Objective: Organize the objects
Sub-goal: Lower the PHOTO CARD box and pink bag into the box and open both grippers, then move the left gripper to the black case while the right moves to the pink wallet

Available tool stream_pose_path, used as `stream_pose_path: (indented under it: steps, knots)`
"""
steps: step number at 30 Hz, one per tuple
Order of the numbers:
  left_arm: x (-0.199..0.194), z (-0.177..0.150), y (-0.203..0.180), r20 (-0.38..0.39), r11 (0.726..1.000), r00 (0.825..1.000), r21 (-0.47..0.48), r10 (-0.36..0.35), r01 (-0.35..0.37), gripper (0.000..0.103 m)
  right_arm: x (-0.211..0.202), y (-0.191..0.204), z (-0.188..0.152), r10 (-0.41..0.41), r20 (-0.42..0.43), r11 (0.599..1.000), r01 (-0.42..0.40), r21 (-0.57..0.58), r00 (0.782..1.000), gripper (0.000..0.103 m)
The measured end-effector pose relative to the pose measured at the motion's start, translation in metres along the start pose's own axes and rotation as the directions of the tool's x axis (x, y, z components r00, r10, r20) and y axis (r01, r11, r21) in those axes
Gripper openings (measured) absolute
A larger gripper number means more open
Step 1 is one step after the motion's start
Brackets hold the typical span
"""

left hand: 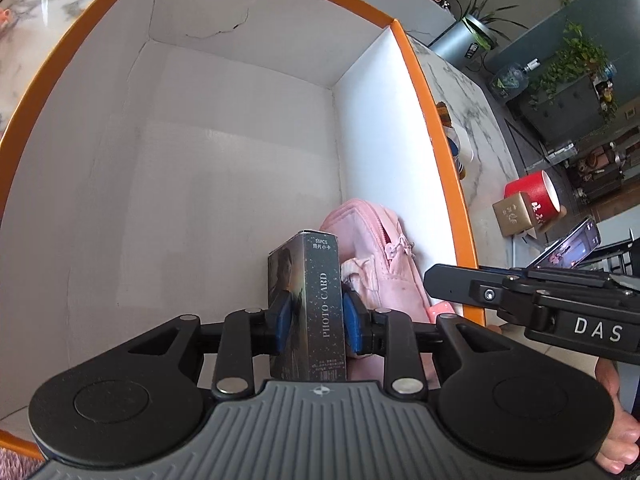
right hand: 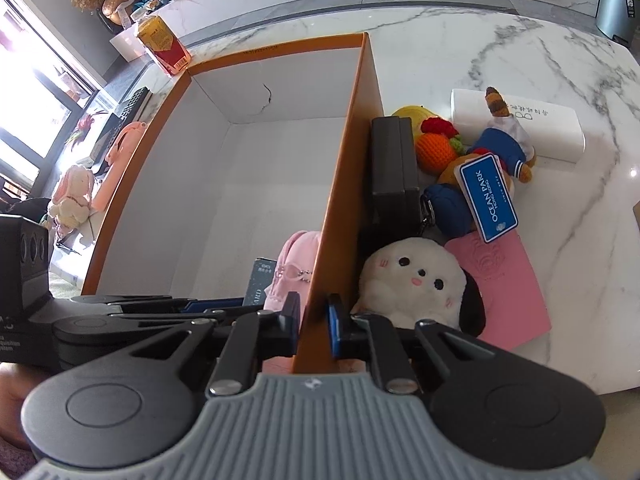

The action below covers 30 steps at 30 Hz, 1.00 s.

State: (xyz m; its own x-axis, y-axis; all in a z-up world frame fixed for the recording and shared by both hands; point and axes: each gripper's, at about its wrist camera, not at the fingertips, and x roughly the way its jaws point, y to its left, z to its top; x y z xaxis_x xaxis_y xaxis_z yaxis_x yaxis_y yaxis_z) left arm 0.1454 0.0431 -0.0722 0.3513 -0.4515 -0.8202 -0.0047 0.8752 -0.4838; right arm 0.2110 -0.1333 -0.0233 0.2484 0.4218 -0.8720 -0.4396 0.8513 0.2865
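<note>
My left gripper (left hand: 312, 320) is shut on a dark photo-card box (left hand: 316, 300) and holds it upright inside the orange-rimmed white box (left hand: 240, 140), next to a pink pouch (left hand: 380, 256) lying in the near right corner. My right gripper (right hand: 314, 320) is shut on the box's right wall (right hand: 344, 184), one finger inside and one outside. The card box (right hand: 258, 280) and pink pouch (right hand: 292, 264) also show in the right wrist view. The right gripper (left hand: 444, 280) shows at the box's right rim in the left wrist view.
Outside the box on the marble table (right hand: 520, 60) lie a white plush dog (right hand: 416, 280), a pink booklet (right hand: 508, 280), a black case (right hand: 394, 168), crocheted fruit (right hand: 436, 144), a bear toy with a blue tag (right hand: 488, 196) and a white box (right hand: 556, 128).
</note>
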Motion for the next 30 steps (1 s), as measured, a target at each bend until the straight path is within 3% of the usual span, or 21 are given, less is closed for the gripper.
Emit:
stream_pose_path:
  steps: [9,18,23,30]
  knots:
    - [-0.003,-0.002,0.001,0.017,1.000,1.000,0.015,0.008,-0.008,0.032,0.000,0.001,-0.002,-0.009,0.014,1.000,0.009,0.002,1.000,0.019]
    - [-0.024,-0.005,-0.009,0.091,0.999,0.995,0.035,0.035,-0.038,0.037,-0.028,-0.003,-0.007,-0.020,0.094,1.000,0.019,0.012,0.995,0.024]
    - [-0.049,-0.008,-0.034,0.193,0.989,0.981,0.144,0.011,-0.039,0.037,-0.061,-0.017,-0.017,-0.037,0.201,0.999,0.028,0.045,0.979,0.038]
    - [-0.058,-0.013,-0.089,0.243,0.933,0.968,0.358,-0.065,-0.028,0.037,-0.080,-0.054,-0.036,-0.113,0.265,0.991,0.090,0.098,0.958,0.038]
